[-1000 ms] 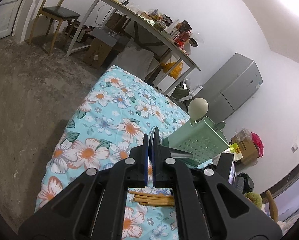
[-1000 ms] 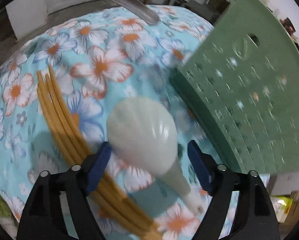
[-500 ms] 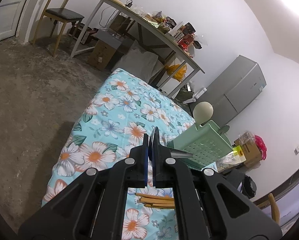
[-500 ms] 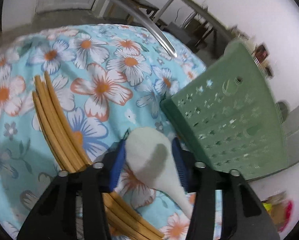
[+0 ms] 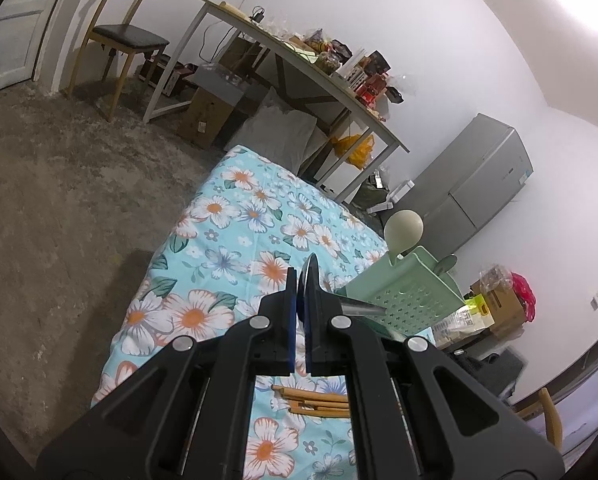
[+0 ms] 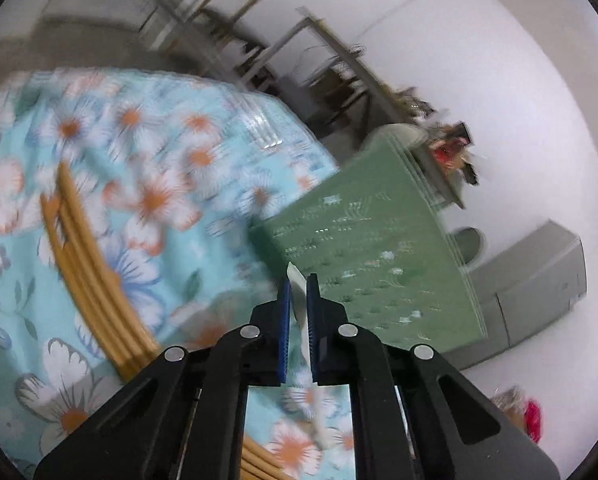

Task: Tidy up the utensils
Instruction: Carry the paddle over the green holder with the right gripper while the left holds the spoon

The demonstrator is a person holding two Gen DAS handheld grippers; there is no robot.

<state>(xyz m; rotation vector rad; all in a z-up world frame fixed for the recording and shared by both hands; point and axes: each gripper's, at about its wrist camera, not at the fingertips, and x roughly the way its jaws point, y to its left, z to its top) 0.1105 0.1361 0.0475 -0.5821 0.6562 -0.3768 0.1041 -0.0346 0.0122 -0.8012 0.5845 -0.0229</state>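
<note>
My left gripper (image 5: 299, 276) is shut on a metal spoon (image 5: 311, 270), seen edge-on, its handle pointing right toward the green perforated basket (image 5: 403, 292). A cream spoon (image 5: 403, 226) stands in that basket. In the blurred right wrist view my right gripper (image 6: 298, 280) hangs over the cloth just in front of the green basket (image 6: 379, 248). Its jaws are closing, and the pads press on a pale spoon (image 6: 299, 300), turned edge-on between them. Several bamboo chopsticks (image 6: 91, 280) lie on the floral cloth to its left, and the chopsticks (image 5: 319, 400) also show under the left gripper.
The floral cloth (image 5: 227, 240) covers a low table with bare floor to its left. Beyond stand a cluttered desk (image 5: 299, 64), a wooden chair (image 5: 127, 36), cardboard boxes (image 5: 203, 120) and a grey cabinet (image 5: 479, 188). A second green utensil (image 5: 445, 264) sticks out of the basket.
The right gripper has shut on the pale spoon, turned it edge-on and lifted, tilting up toward the basket. The left gripper has kept still with the metal spoon.
</note>
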